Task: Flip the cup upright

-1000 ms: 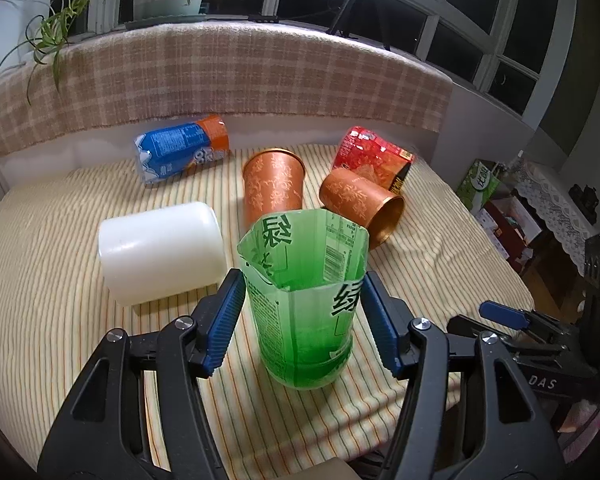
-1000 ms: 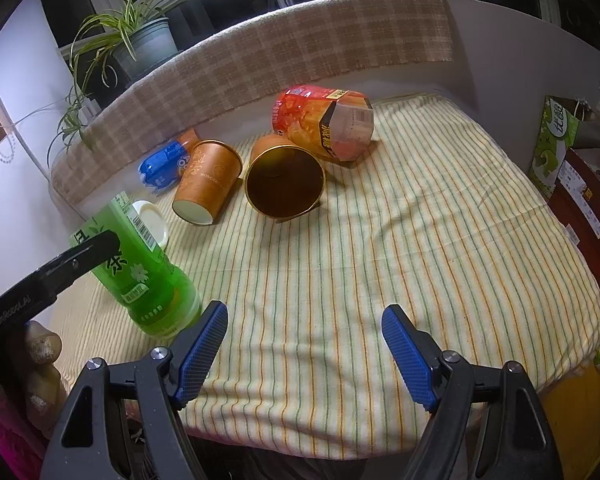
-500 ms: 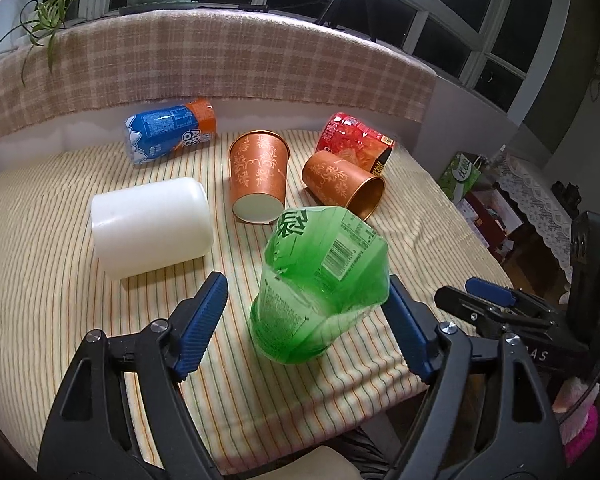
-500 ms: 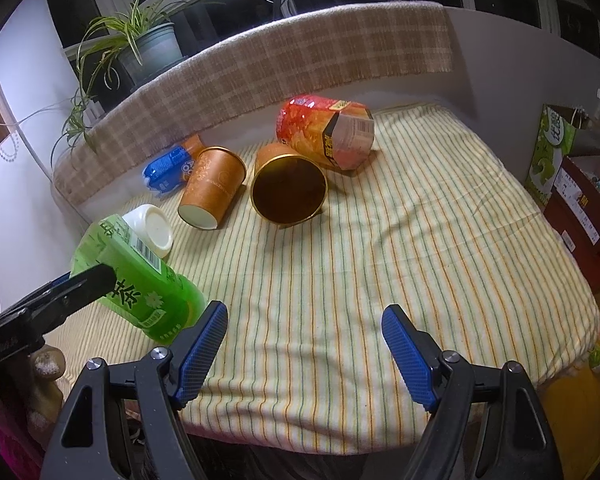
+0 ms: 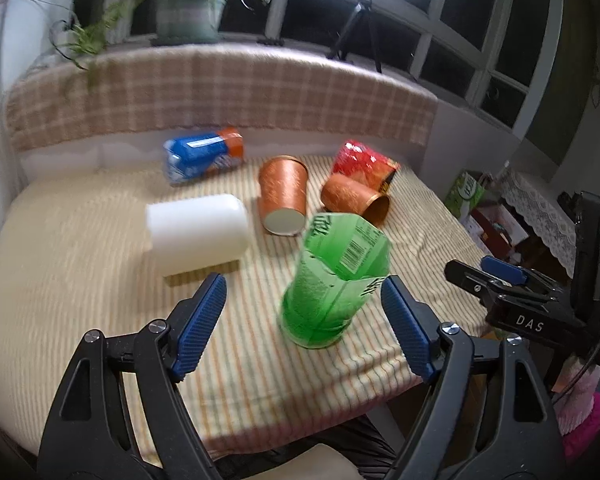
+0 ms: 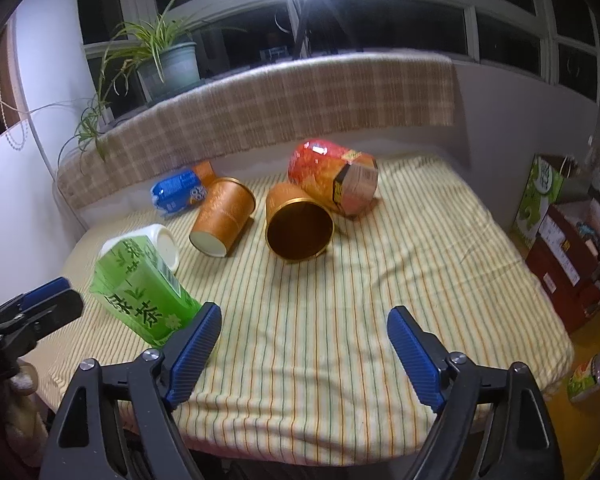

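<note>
The left hand-held gripper has let go of the green cut-off plastic bottle cup and drawn back toward the near edge of the striped-cloth table — its blue pads, a second ago flanking the cup, now stand wide and clear. The cup stands free — leaning slightly.

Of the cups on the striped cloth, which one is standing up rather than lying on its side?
The green cup, cut from a tea bottle, nearest the open left gripper. It stands on its base, tilted, mouth up. The white cup and both orange cups lie sideways.
</note>
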A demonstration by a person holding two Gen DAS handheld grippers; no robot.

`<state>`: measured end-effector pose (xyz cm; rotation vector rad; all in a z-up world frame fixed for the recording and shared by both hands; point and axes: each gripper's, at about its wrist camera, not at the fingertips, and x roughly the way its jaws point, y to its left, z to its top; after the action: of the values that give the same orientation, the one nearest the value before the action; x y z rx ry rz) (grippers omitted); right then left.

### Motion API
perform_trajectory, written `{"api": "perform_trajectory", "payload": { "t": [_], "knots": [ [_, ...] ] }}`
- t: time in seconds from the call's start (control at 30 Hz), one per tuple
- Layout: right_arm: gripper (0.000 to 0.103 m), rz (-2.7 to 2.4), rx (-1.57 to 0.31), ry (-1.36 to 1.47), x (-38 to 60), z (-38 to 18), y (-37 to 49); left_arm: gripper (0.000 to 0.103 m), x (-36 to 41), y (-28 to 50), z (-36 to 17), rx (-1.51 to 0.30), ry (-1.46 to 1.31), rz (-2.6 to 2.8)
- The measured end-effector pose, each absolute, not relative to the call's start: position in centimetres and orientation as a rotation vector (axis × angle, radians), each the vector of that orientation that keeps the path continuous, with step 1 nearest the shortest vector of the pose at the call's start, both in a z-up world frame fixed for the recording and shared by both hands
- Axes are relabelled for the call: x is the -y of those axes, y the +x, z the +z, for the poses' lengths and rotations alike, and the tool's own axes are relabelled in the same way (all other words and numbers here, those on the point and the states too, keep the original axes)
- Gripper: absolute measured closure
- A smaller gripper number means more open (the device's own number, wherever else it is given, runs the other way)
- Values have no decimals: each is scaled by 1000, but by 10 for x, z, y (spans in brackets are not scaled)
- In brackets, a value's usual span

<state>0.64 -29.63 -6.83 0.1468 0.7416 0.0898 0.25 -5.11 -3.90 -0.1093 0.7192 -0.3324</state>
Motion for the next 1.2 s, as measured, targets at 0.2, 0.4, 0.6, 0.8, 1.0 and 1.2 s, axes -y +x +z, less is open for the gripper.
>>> {"api": "perform_trajectory", "payload": {
  "t": [0.2,0.4,0.6,0.8,1.0,1.2],
  "knots": [
    [7,49,-670,109,292,-55,-2,12,31,-24,-21,-570,-97,-204],
    [6,13,-606,58,284,-44,-9,0,20,-46,-3,-408,-55,-74],
    [6,-12,-553,15,278,-36,-15,0,19,-49,0,-386,-32,-52],
    [6,-18,-531,-5,274,-32,-18,0,17,-51,-1,-396,-26,-48],
    [6,-15,-528,-7,273,-32,-17,0,17,-51,-3,-394,-25,-40],
    [6,-13,-530,-7,272,-32,-16,0,16,-50,-3,-396,-24,-40]
  ]
}}
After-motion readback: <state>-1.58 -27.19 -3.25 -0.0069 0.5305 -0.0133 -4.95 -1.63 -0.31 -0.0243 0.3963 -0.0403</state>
